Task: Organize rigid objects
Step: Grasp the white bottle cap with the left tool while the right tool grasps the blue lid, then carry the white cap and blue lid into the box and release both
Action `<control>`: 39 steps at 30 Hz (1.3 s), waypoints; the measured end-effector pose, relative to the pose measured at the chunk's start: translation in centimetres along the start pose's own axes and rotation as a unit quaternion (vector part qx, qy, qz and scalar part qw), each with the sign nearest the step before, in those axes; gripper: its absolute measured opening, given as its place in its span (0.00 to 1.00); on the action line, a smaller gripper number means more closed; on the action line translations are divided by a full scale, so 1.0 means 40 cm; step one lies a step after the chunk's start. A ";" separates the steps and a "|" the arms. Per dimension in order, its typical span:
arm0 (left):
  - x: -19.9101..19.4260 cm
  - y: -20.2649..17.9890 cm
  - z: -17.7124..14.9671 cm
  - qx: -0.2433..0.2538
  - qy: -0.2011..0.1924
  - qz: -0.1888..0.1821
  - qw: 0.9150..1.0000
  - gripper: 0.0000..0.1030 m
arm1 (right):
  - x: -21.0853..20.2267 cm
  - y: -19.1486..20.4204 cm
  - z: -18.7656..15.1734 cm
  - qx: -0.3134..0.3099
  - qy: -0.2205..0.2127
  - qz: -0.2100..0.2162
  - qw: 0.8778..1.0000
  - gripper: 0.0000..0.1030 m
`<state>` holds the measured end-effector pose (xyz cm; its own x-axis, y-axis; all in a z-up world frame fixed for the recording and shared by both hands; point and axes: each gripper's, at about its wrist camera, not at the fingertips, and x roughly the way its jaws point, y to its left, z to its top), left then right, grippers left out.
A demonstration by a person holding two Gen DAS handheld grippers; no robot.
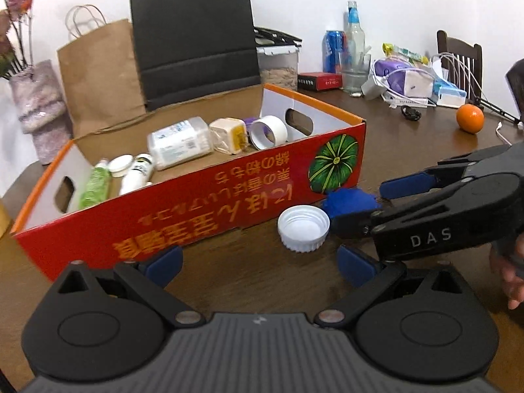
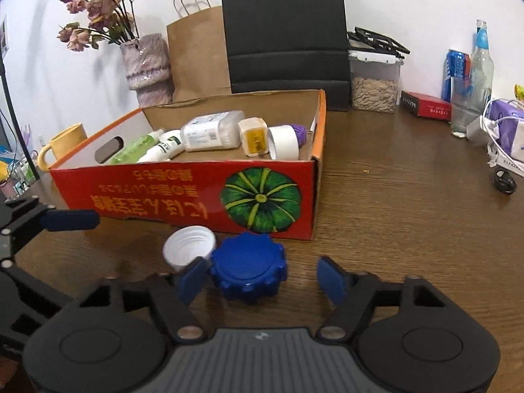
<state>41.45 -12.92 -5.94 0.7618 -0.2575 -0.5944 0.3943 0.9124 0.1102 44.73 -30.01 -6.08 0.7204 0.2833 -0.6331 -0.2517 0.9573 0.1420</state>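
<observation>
Two handheld grippers over a brown wooden surface point(image 2: 409, 203), in front of a red cardboard box point(image 2: 183, 196) printed with a green pumpkin.

Right wrist view: the right gripper point(image 2: 262, 278) sits at the lower centre of the frame, its jaws partly spread around a blue ridged cap point(image 2: 249, 267). The left blue pad touches the cap's left edge; the right pad stands apart from it, so the cap is between the jaws but not clamped. A white cap point(image 2: 188, 249), open side up, lies just left of the blue cap, touching or nearly touching it, close to the box's front wall. One blue finger of the left gripper enters at the left edge.

Left wrist view: the left gripper point(image 1: 262, 263) occupies the bottom of the frame, jaws wide open with nothing between them; the white cap point(image 1: 303, 227) lies just beyond its fingertips. The right gripper point(image 1: 376, 203) reaches in from the right onto the blue cap point(image 1: 348, 201).

Inside the box lie a green bottle point(image 1: 95, 183), a white tube point(image 1: 137, 175), a clear container point(image 1: 180, 142), a yellow-faced plug point(image 1: 229, 136) and a roll of white tape point(image 1: 268, 131). An orange point(image 1: 470, 118) rests at the right, well apart from the box.
</observation>
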 end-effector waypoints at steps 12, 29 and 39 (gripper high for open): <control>0.080 -0.033 0.035 -0.018 0.008 -0.050 0.999 0.40 | -0.046 -0.104 -0.025 0.021 -0.010 -0.029 0.999 0.50; -0.342 0.028 -0.009 -0.085 -0.123 0.052 0.987 0.39 | -0.328 0.085 -0.061 -0.034 -0.124 -0.024 0.991 0.50; -0.686 0.021 -0.168 -0.124 -0.216 0.133 0.959 0.39 | -0.577 0.293 -0.223 -0.062 -0.248 -0.027 0.966 0.50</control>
<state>17.42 -2.94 5.12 0.9818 -0.0636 -0.1790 0.0624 0.9980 -0.0121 19.40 -25.83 3.40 0.9483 0.2544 -0.1898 -0.2577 0.9662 0.0079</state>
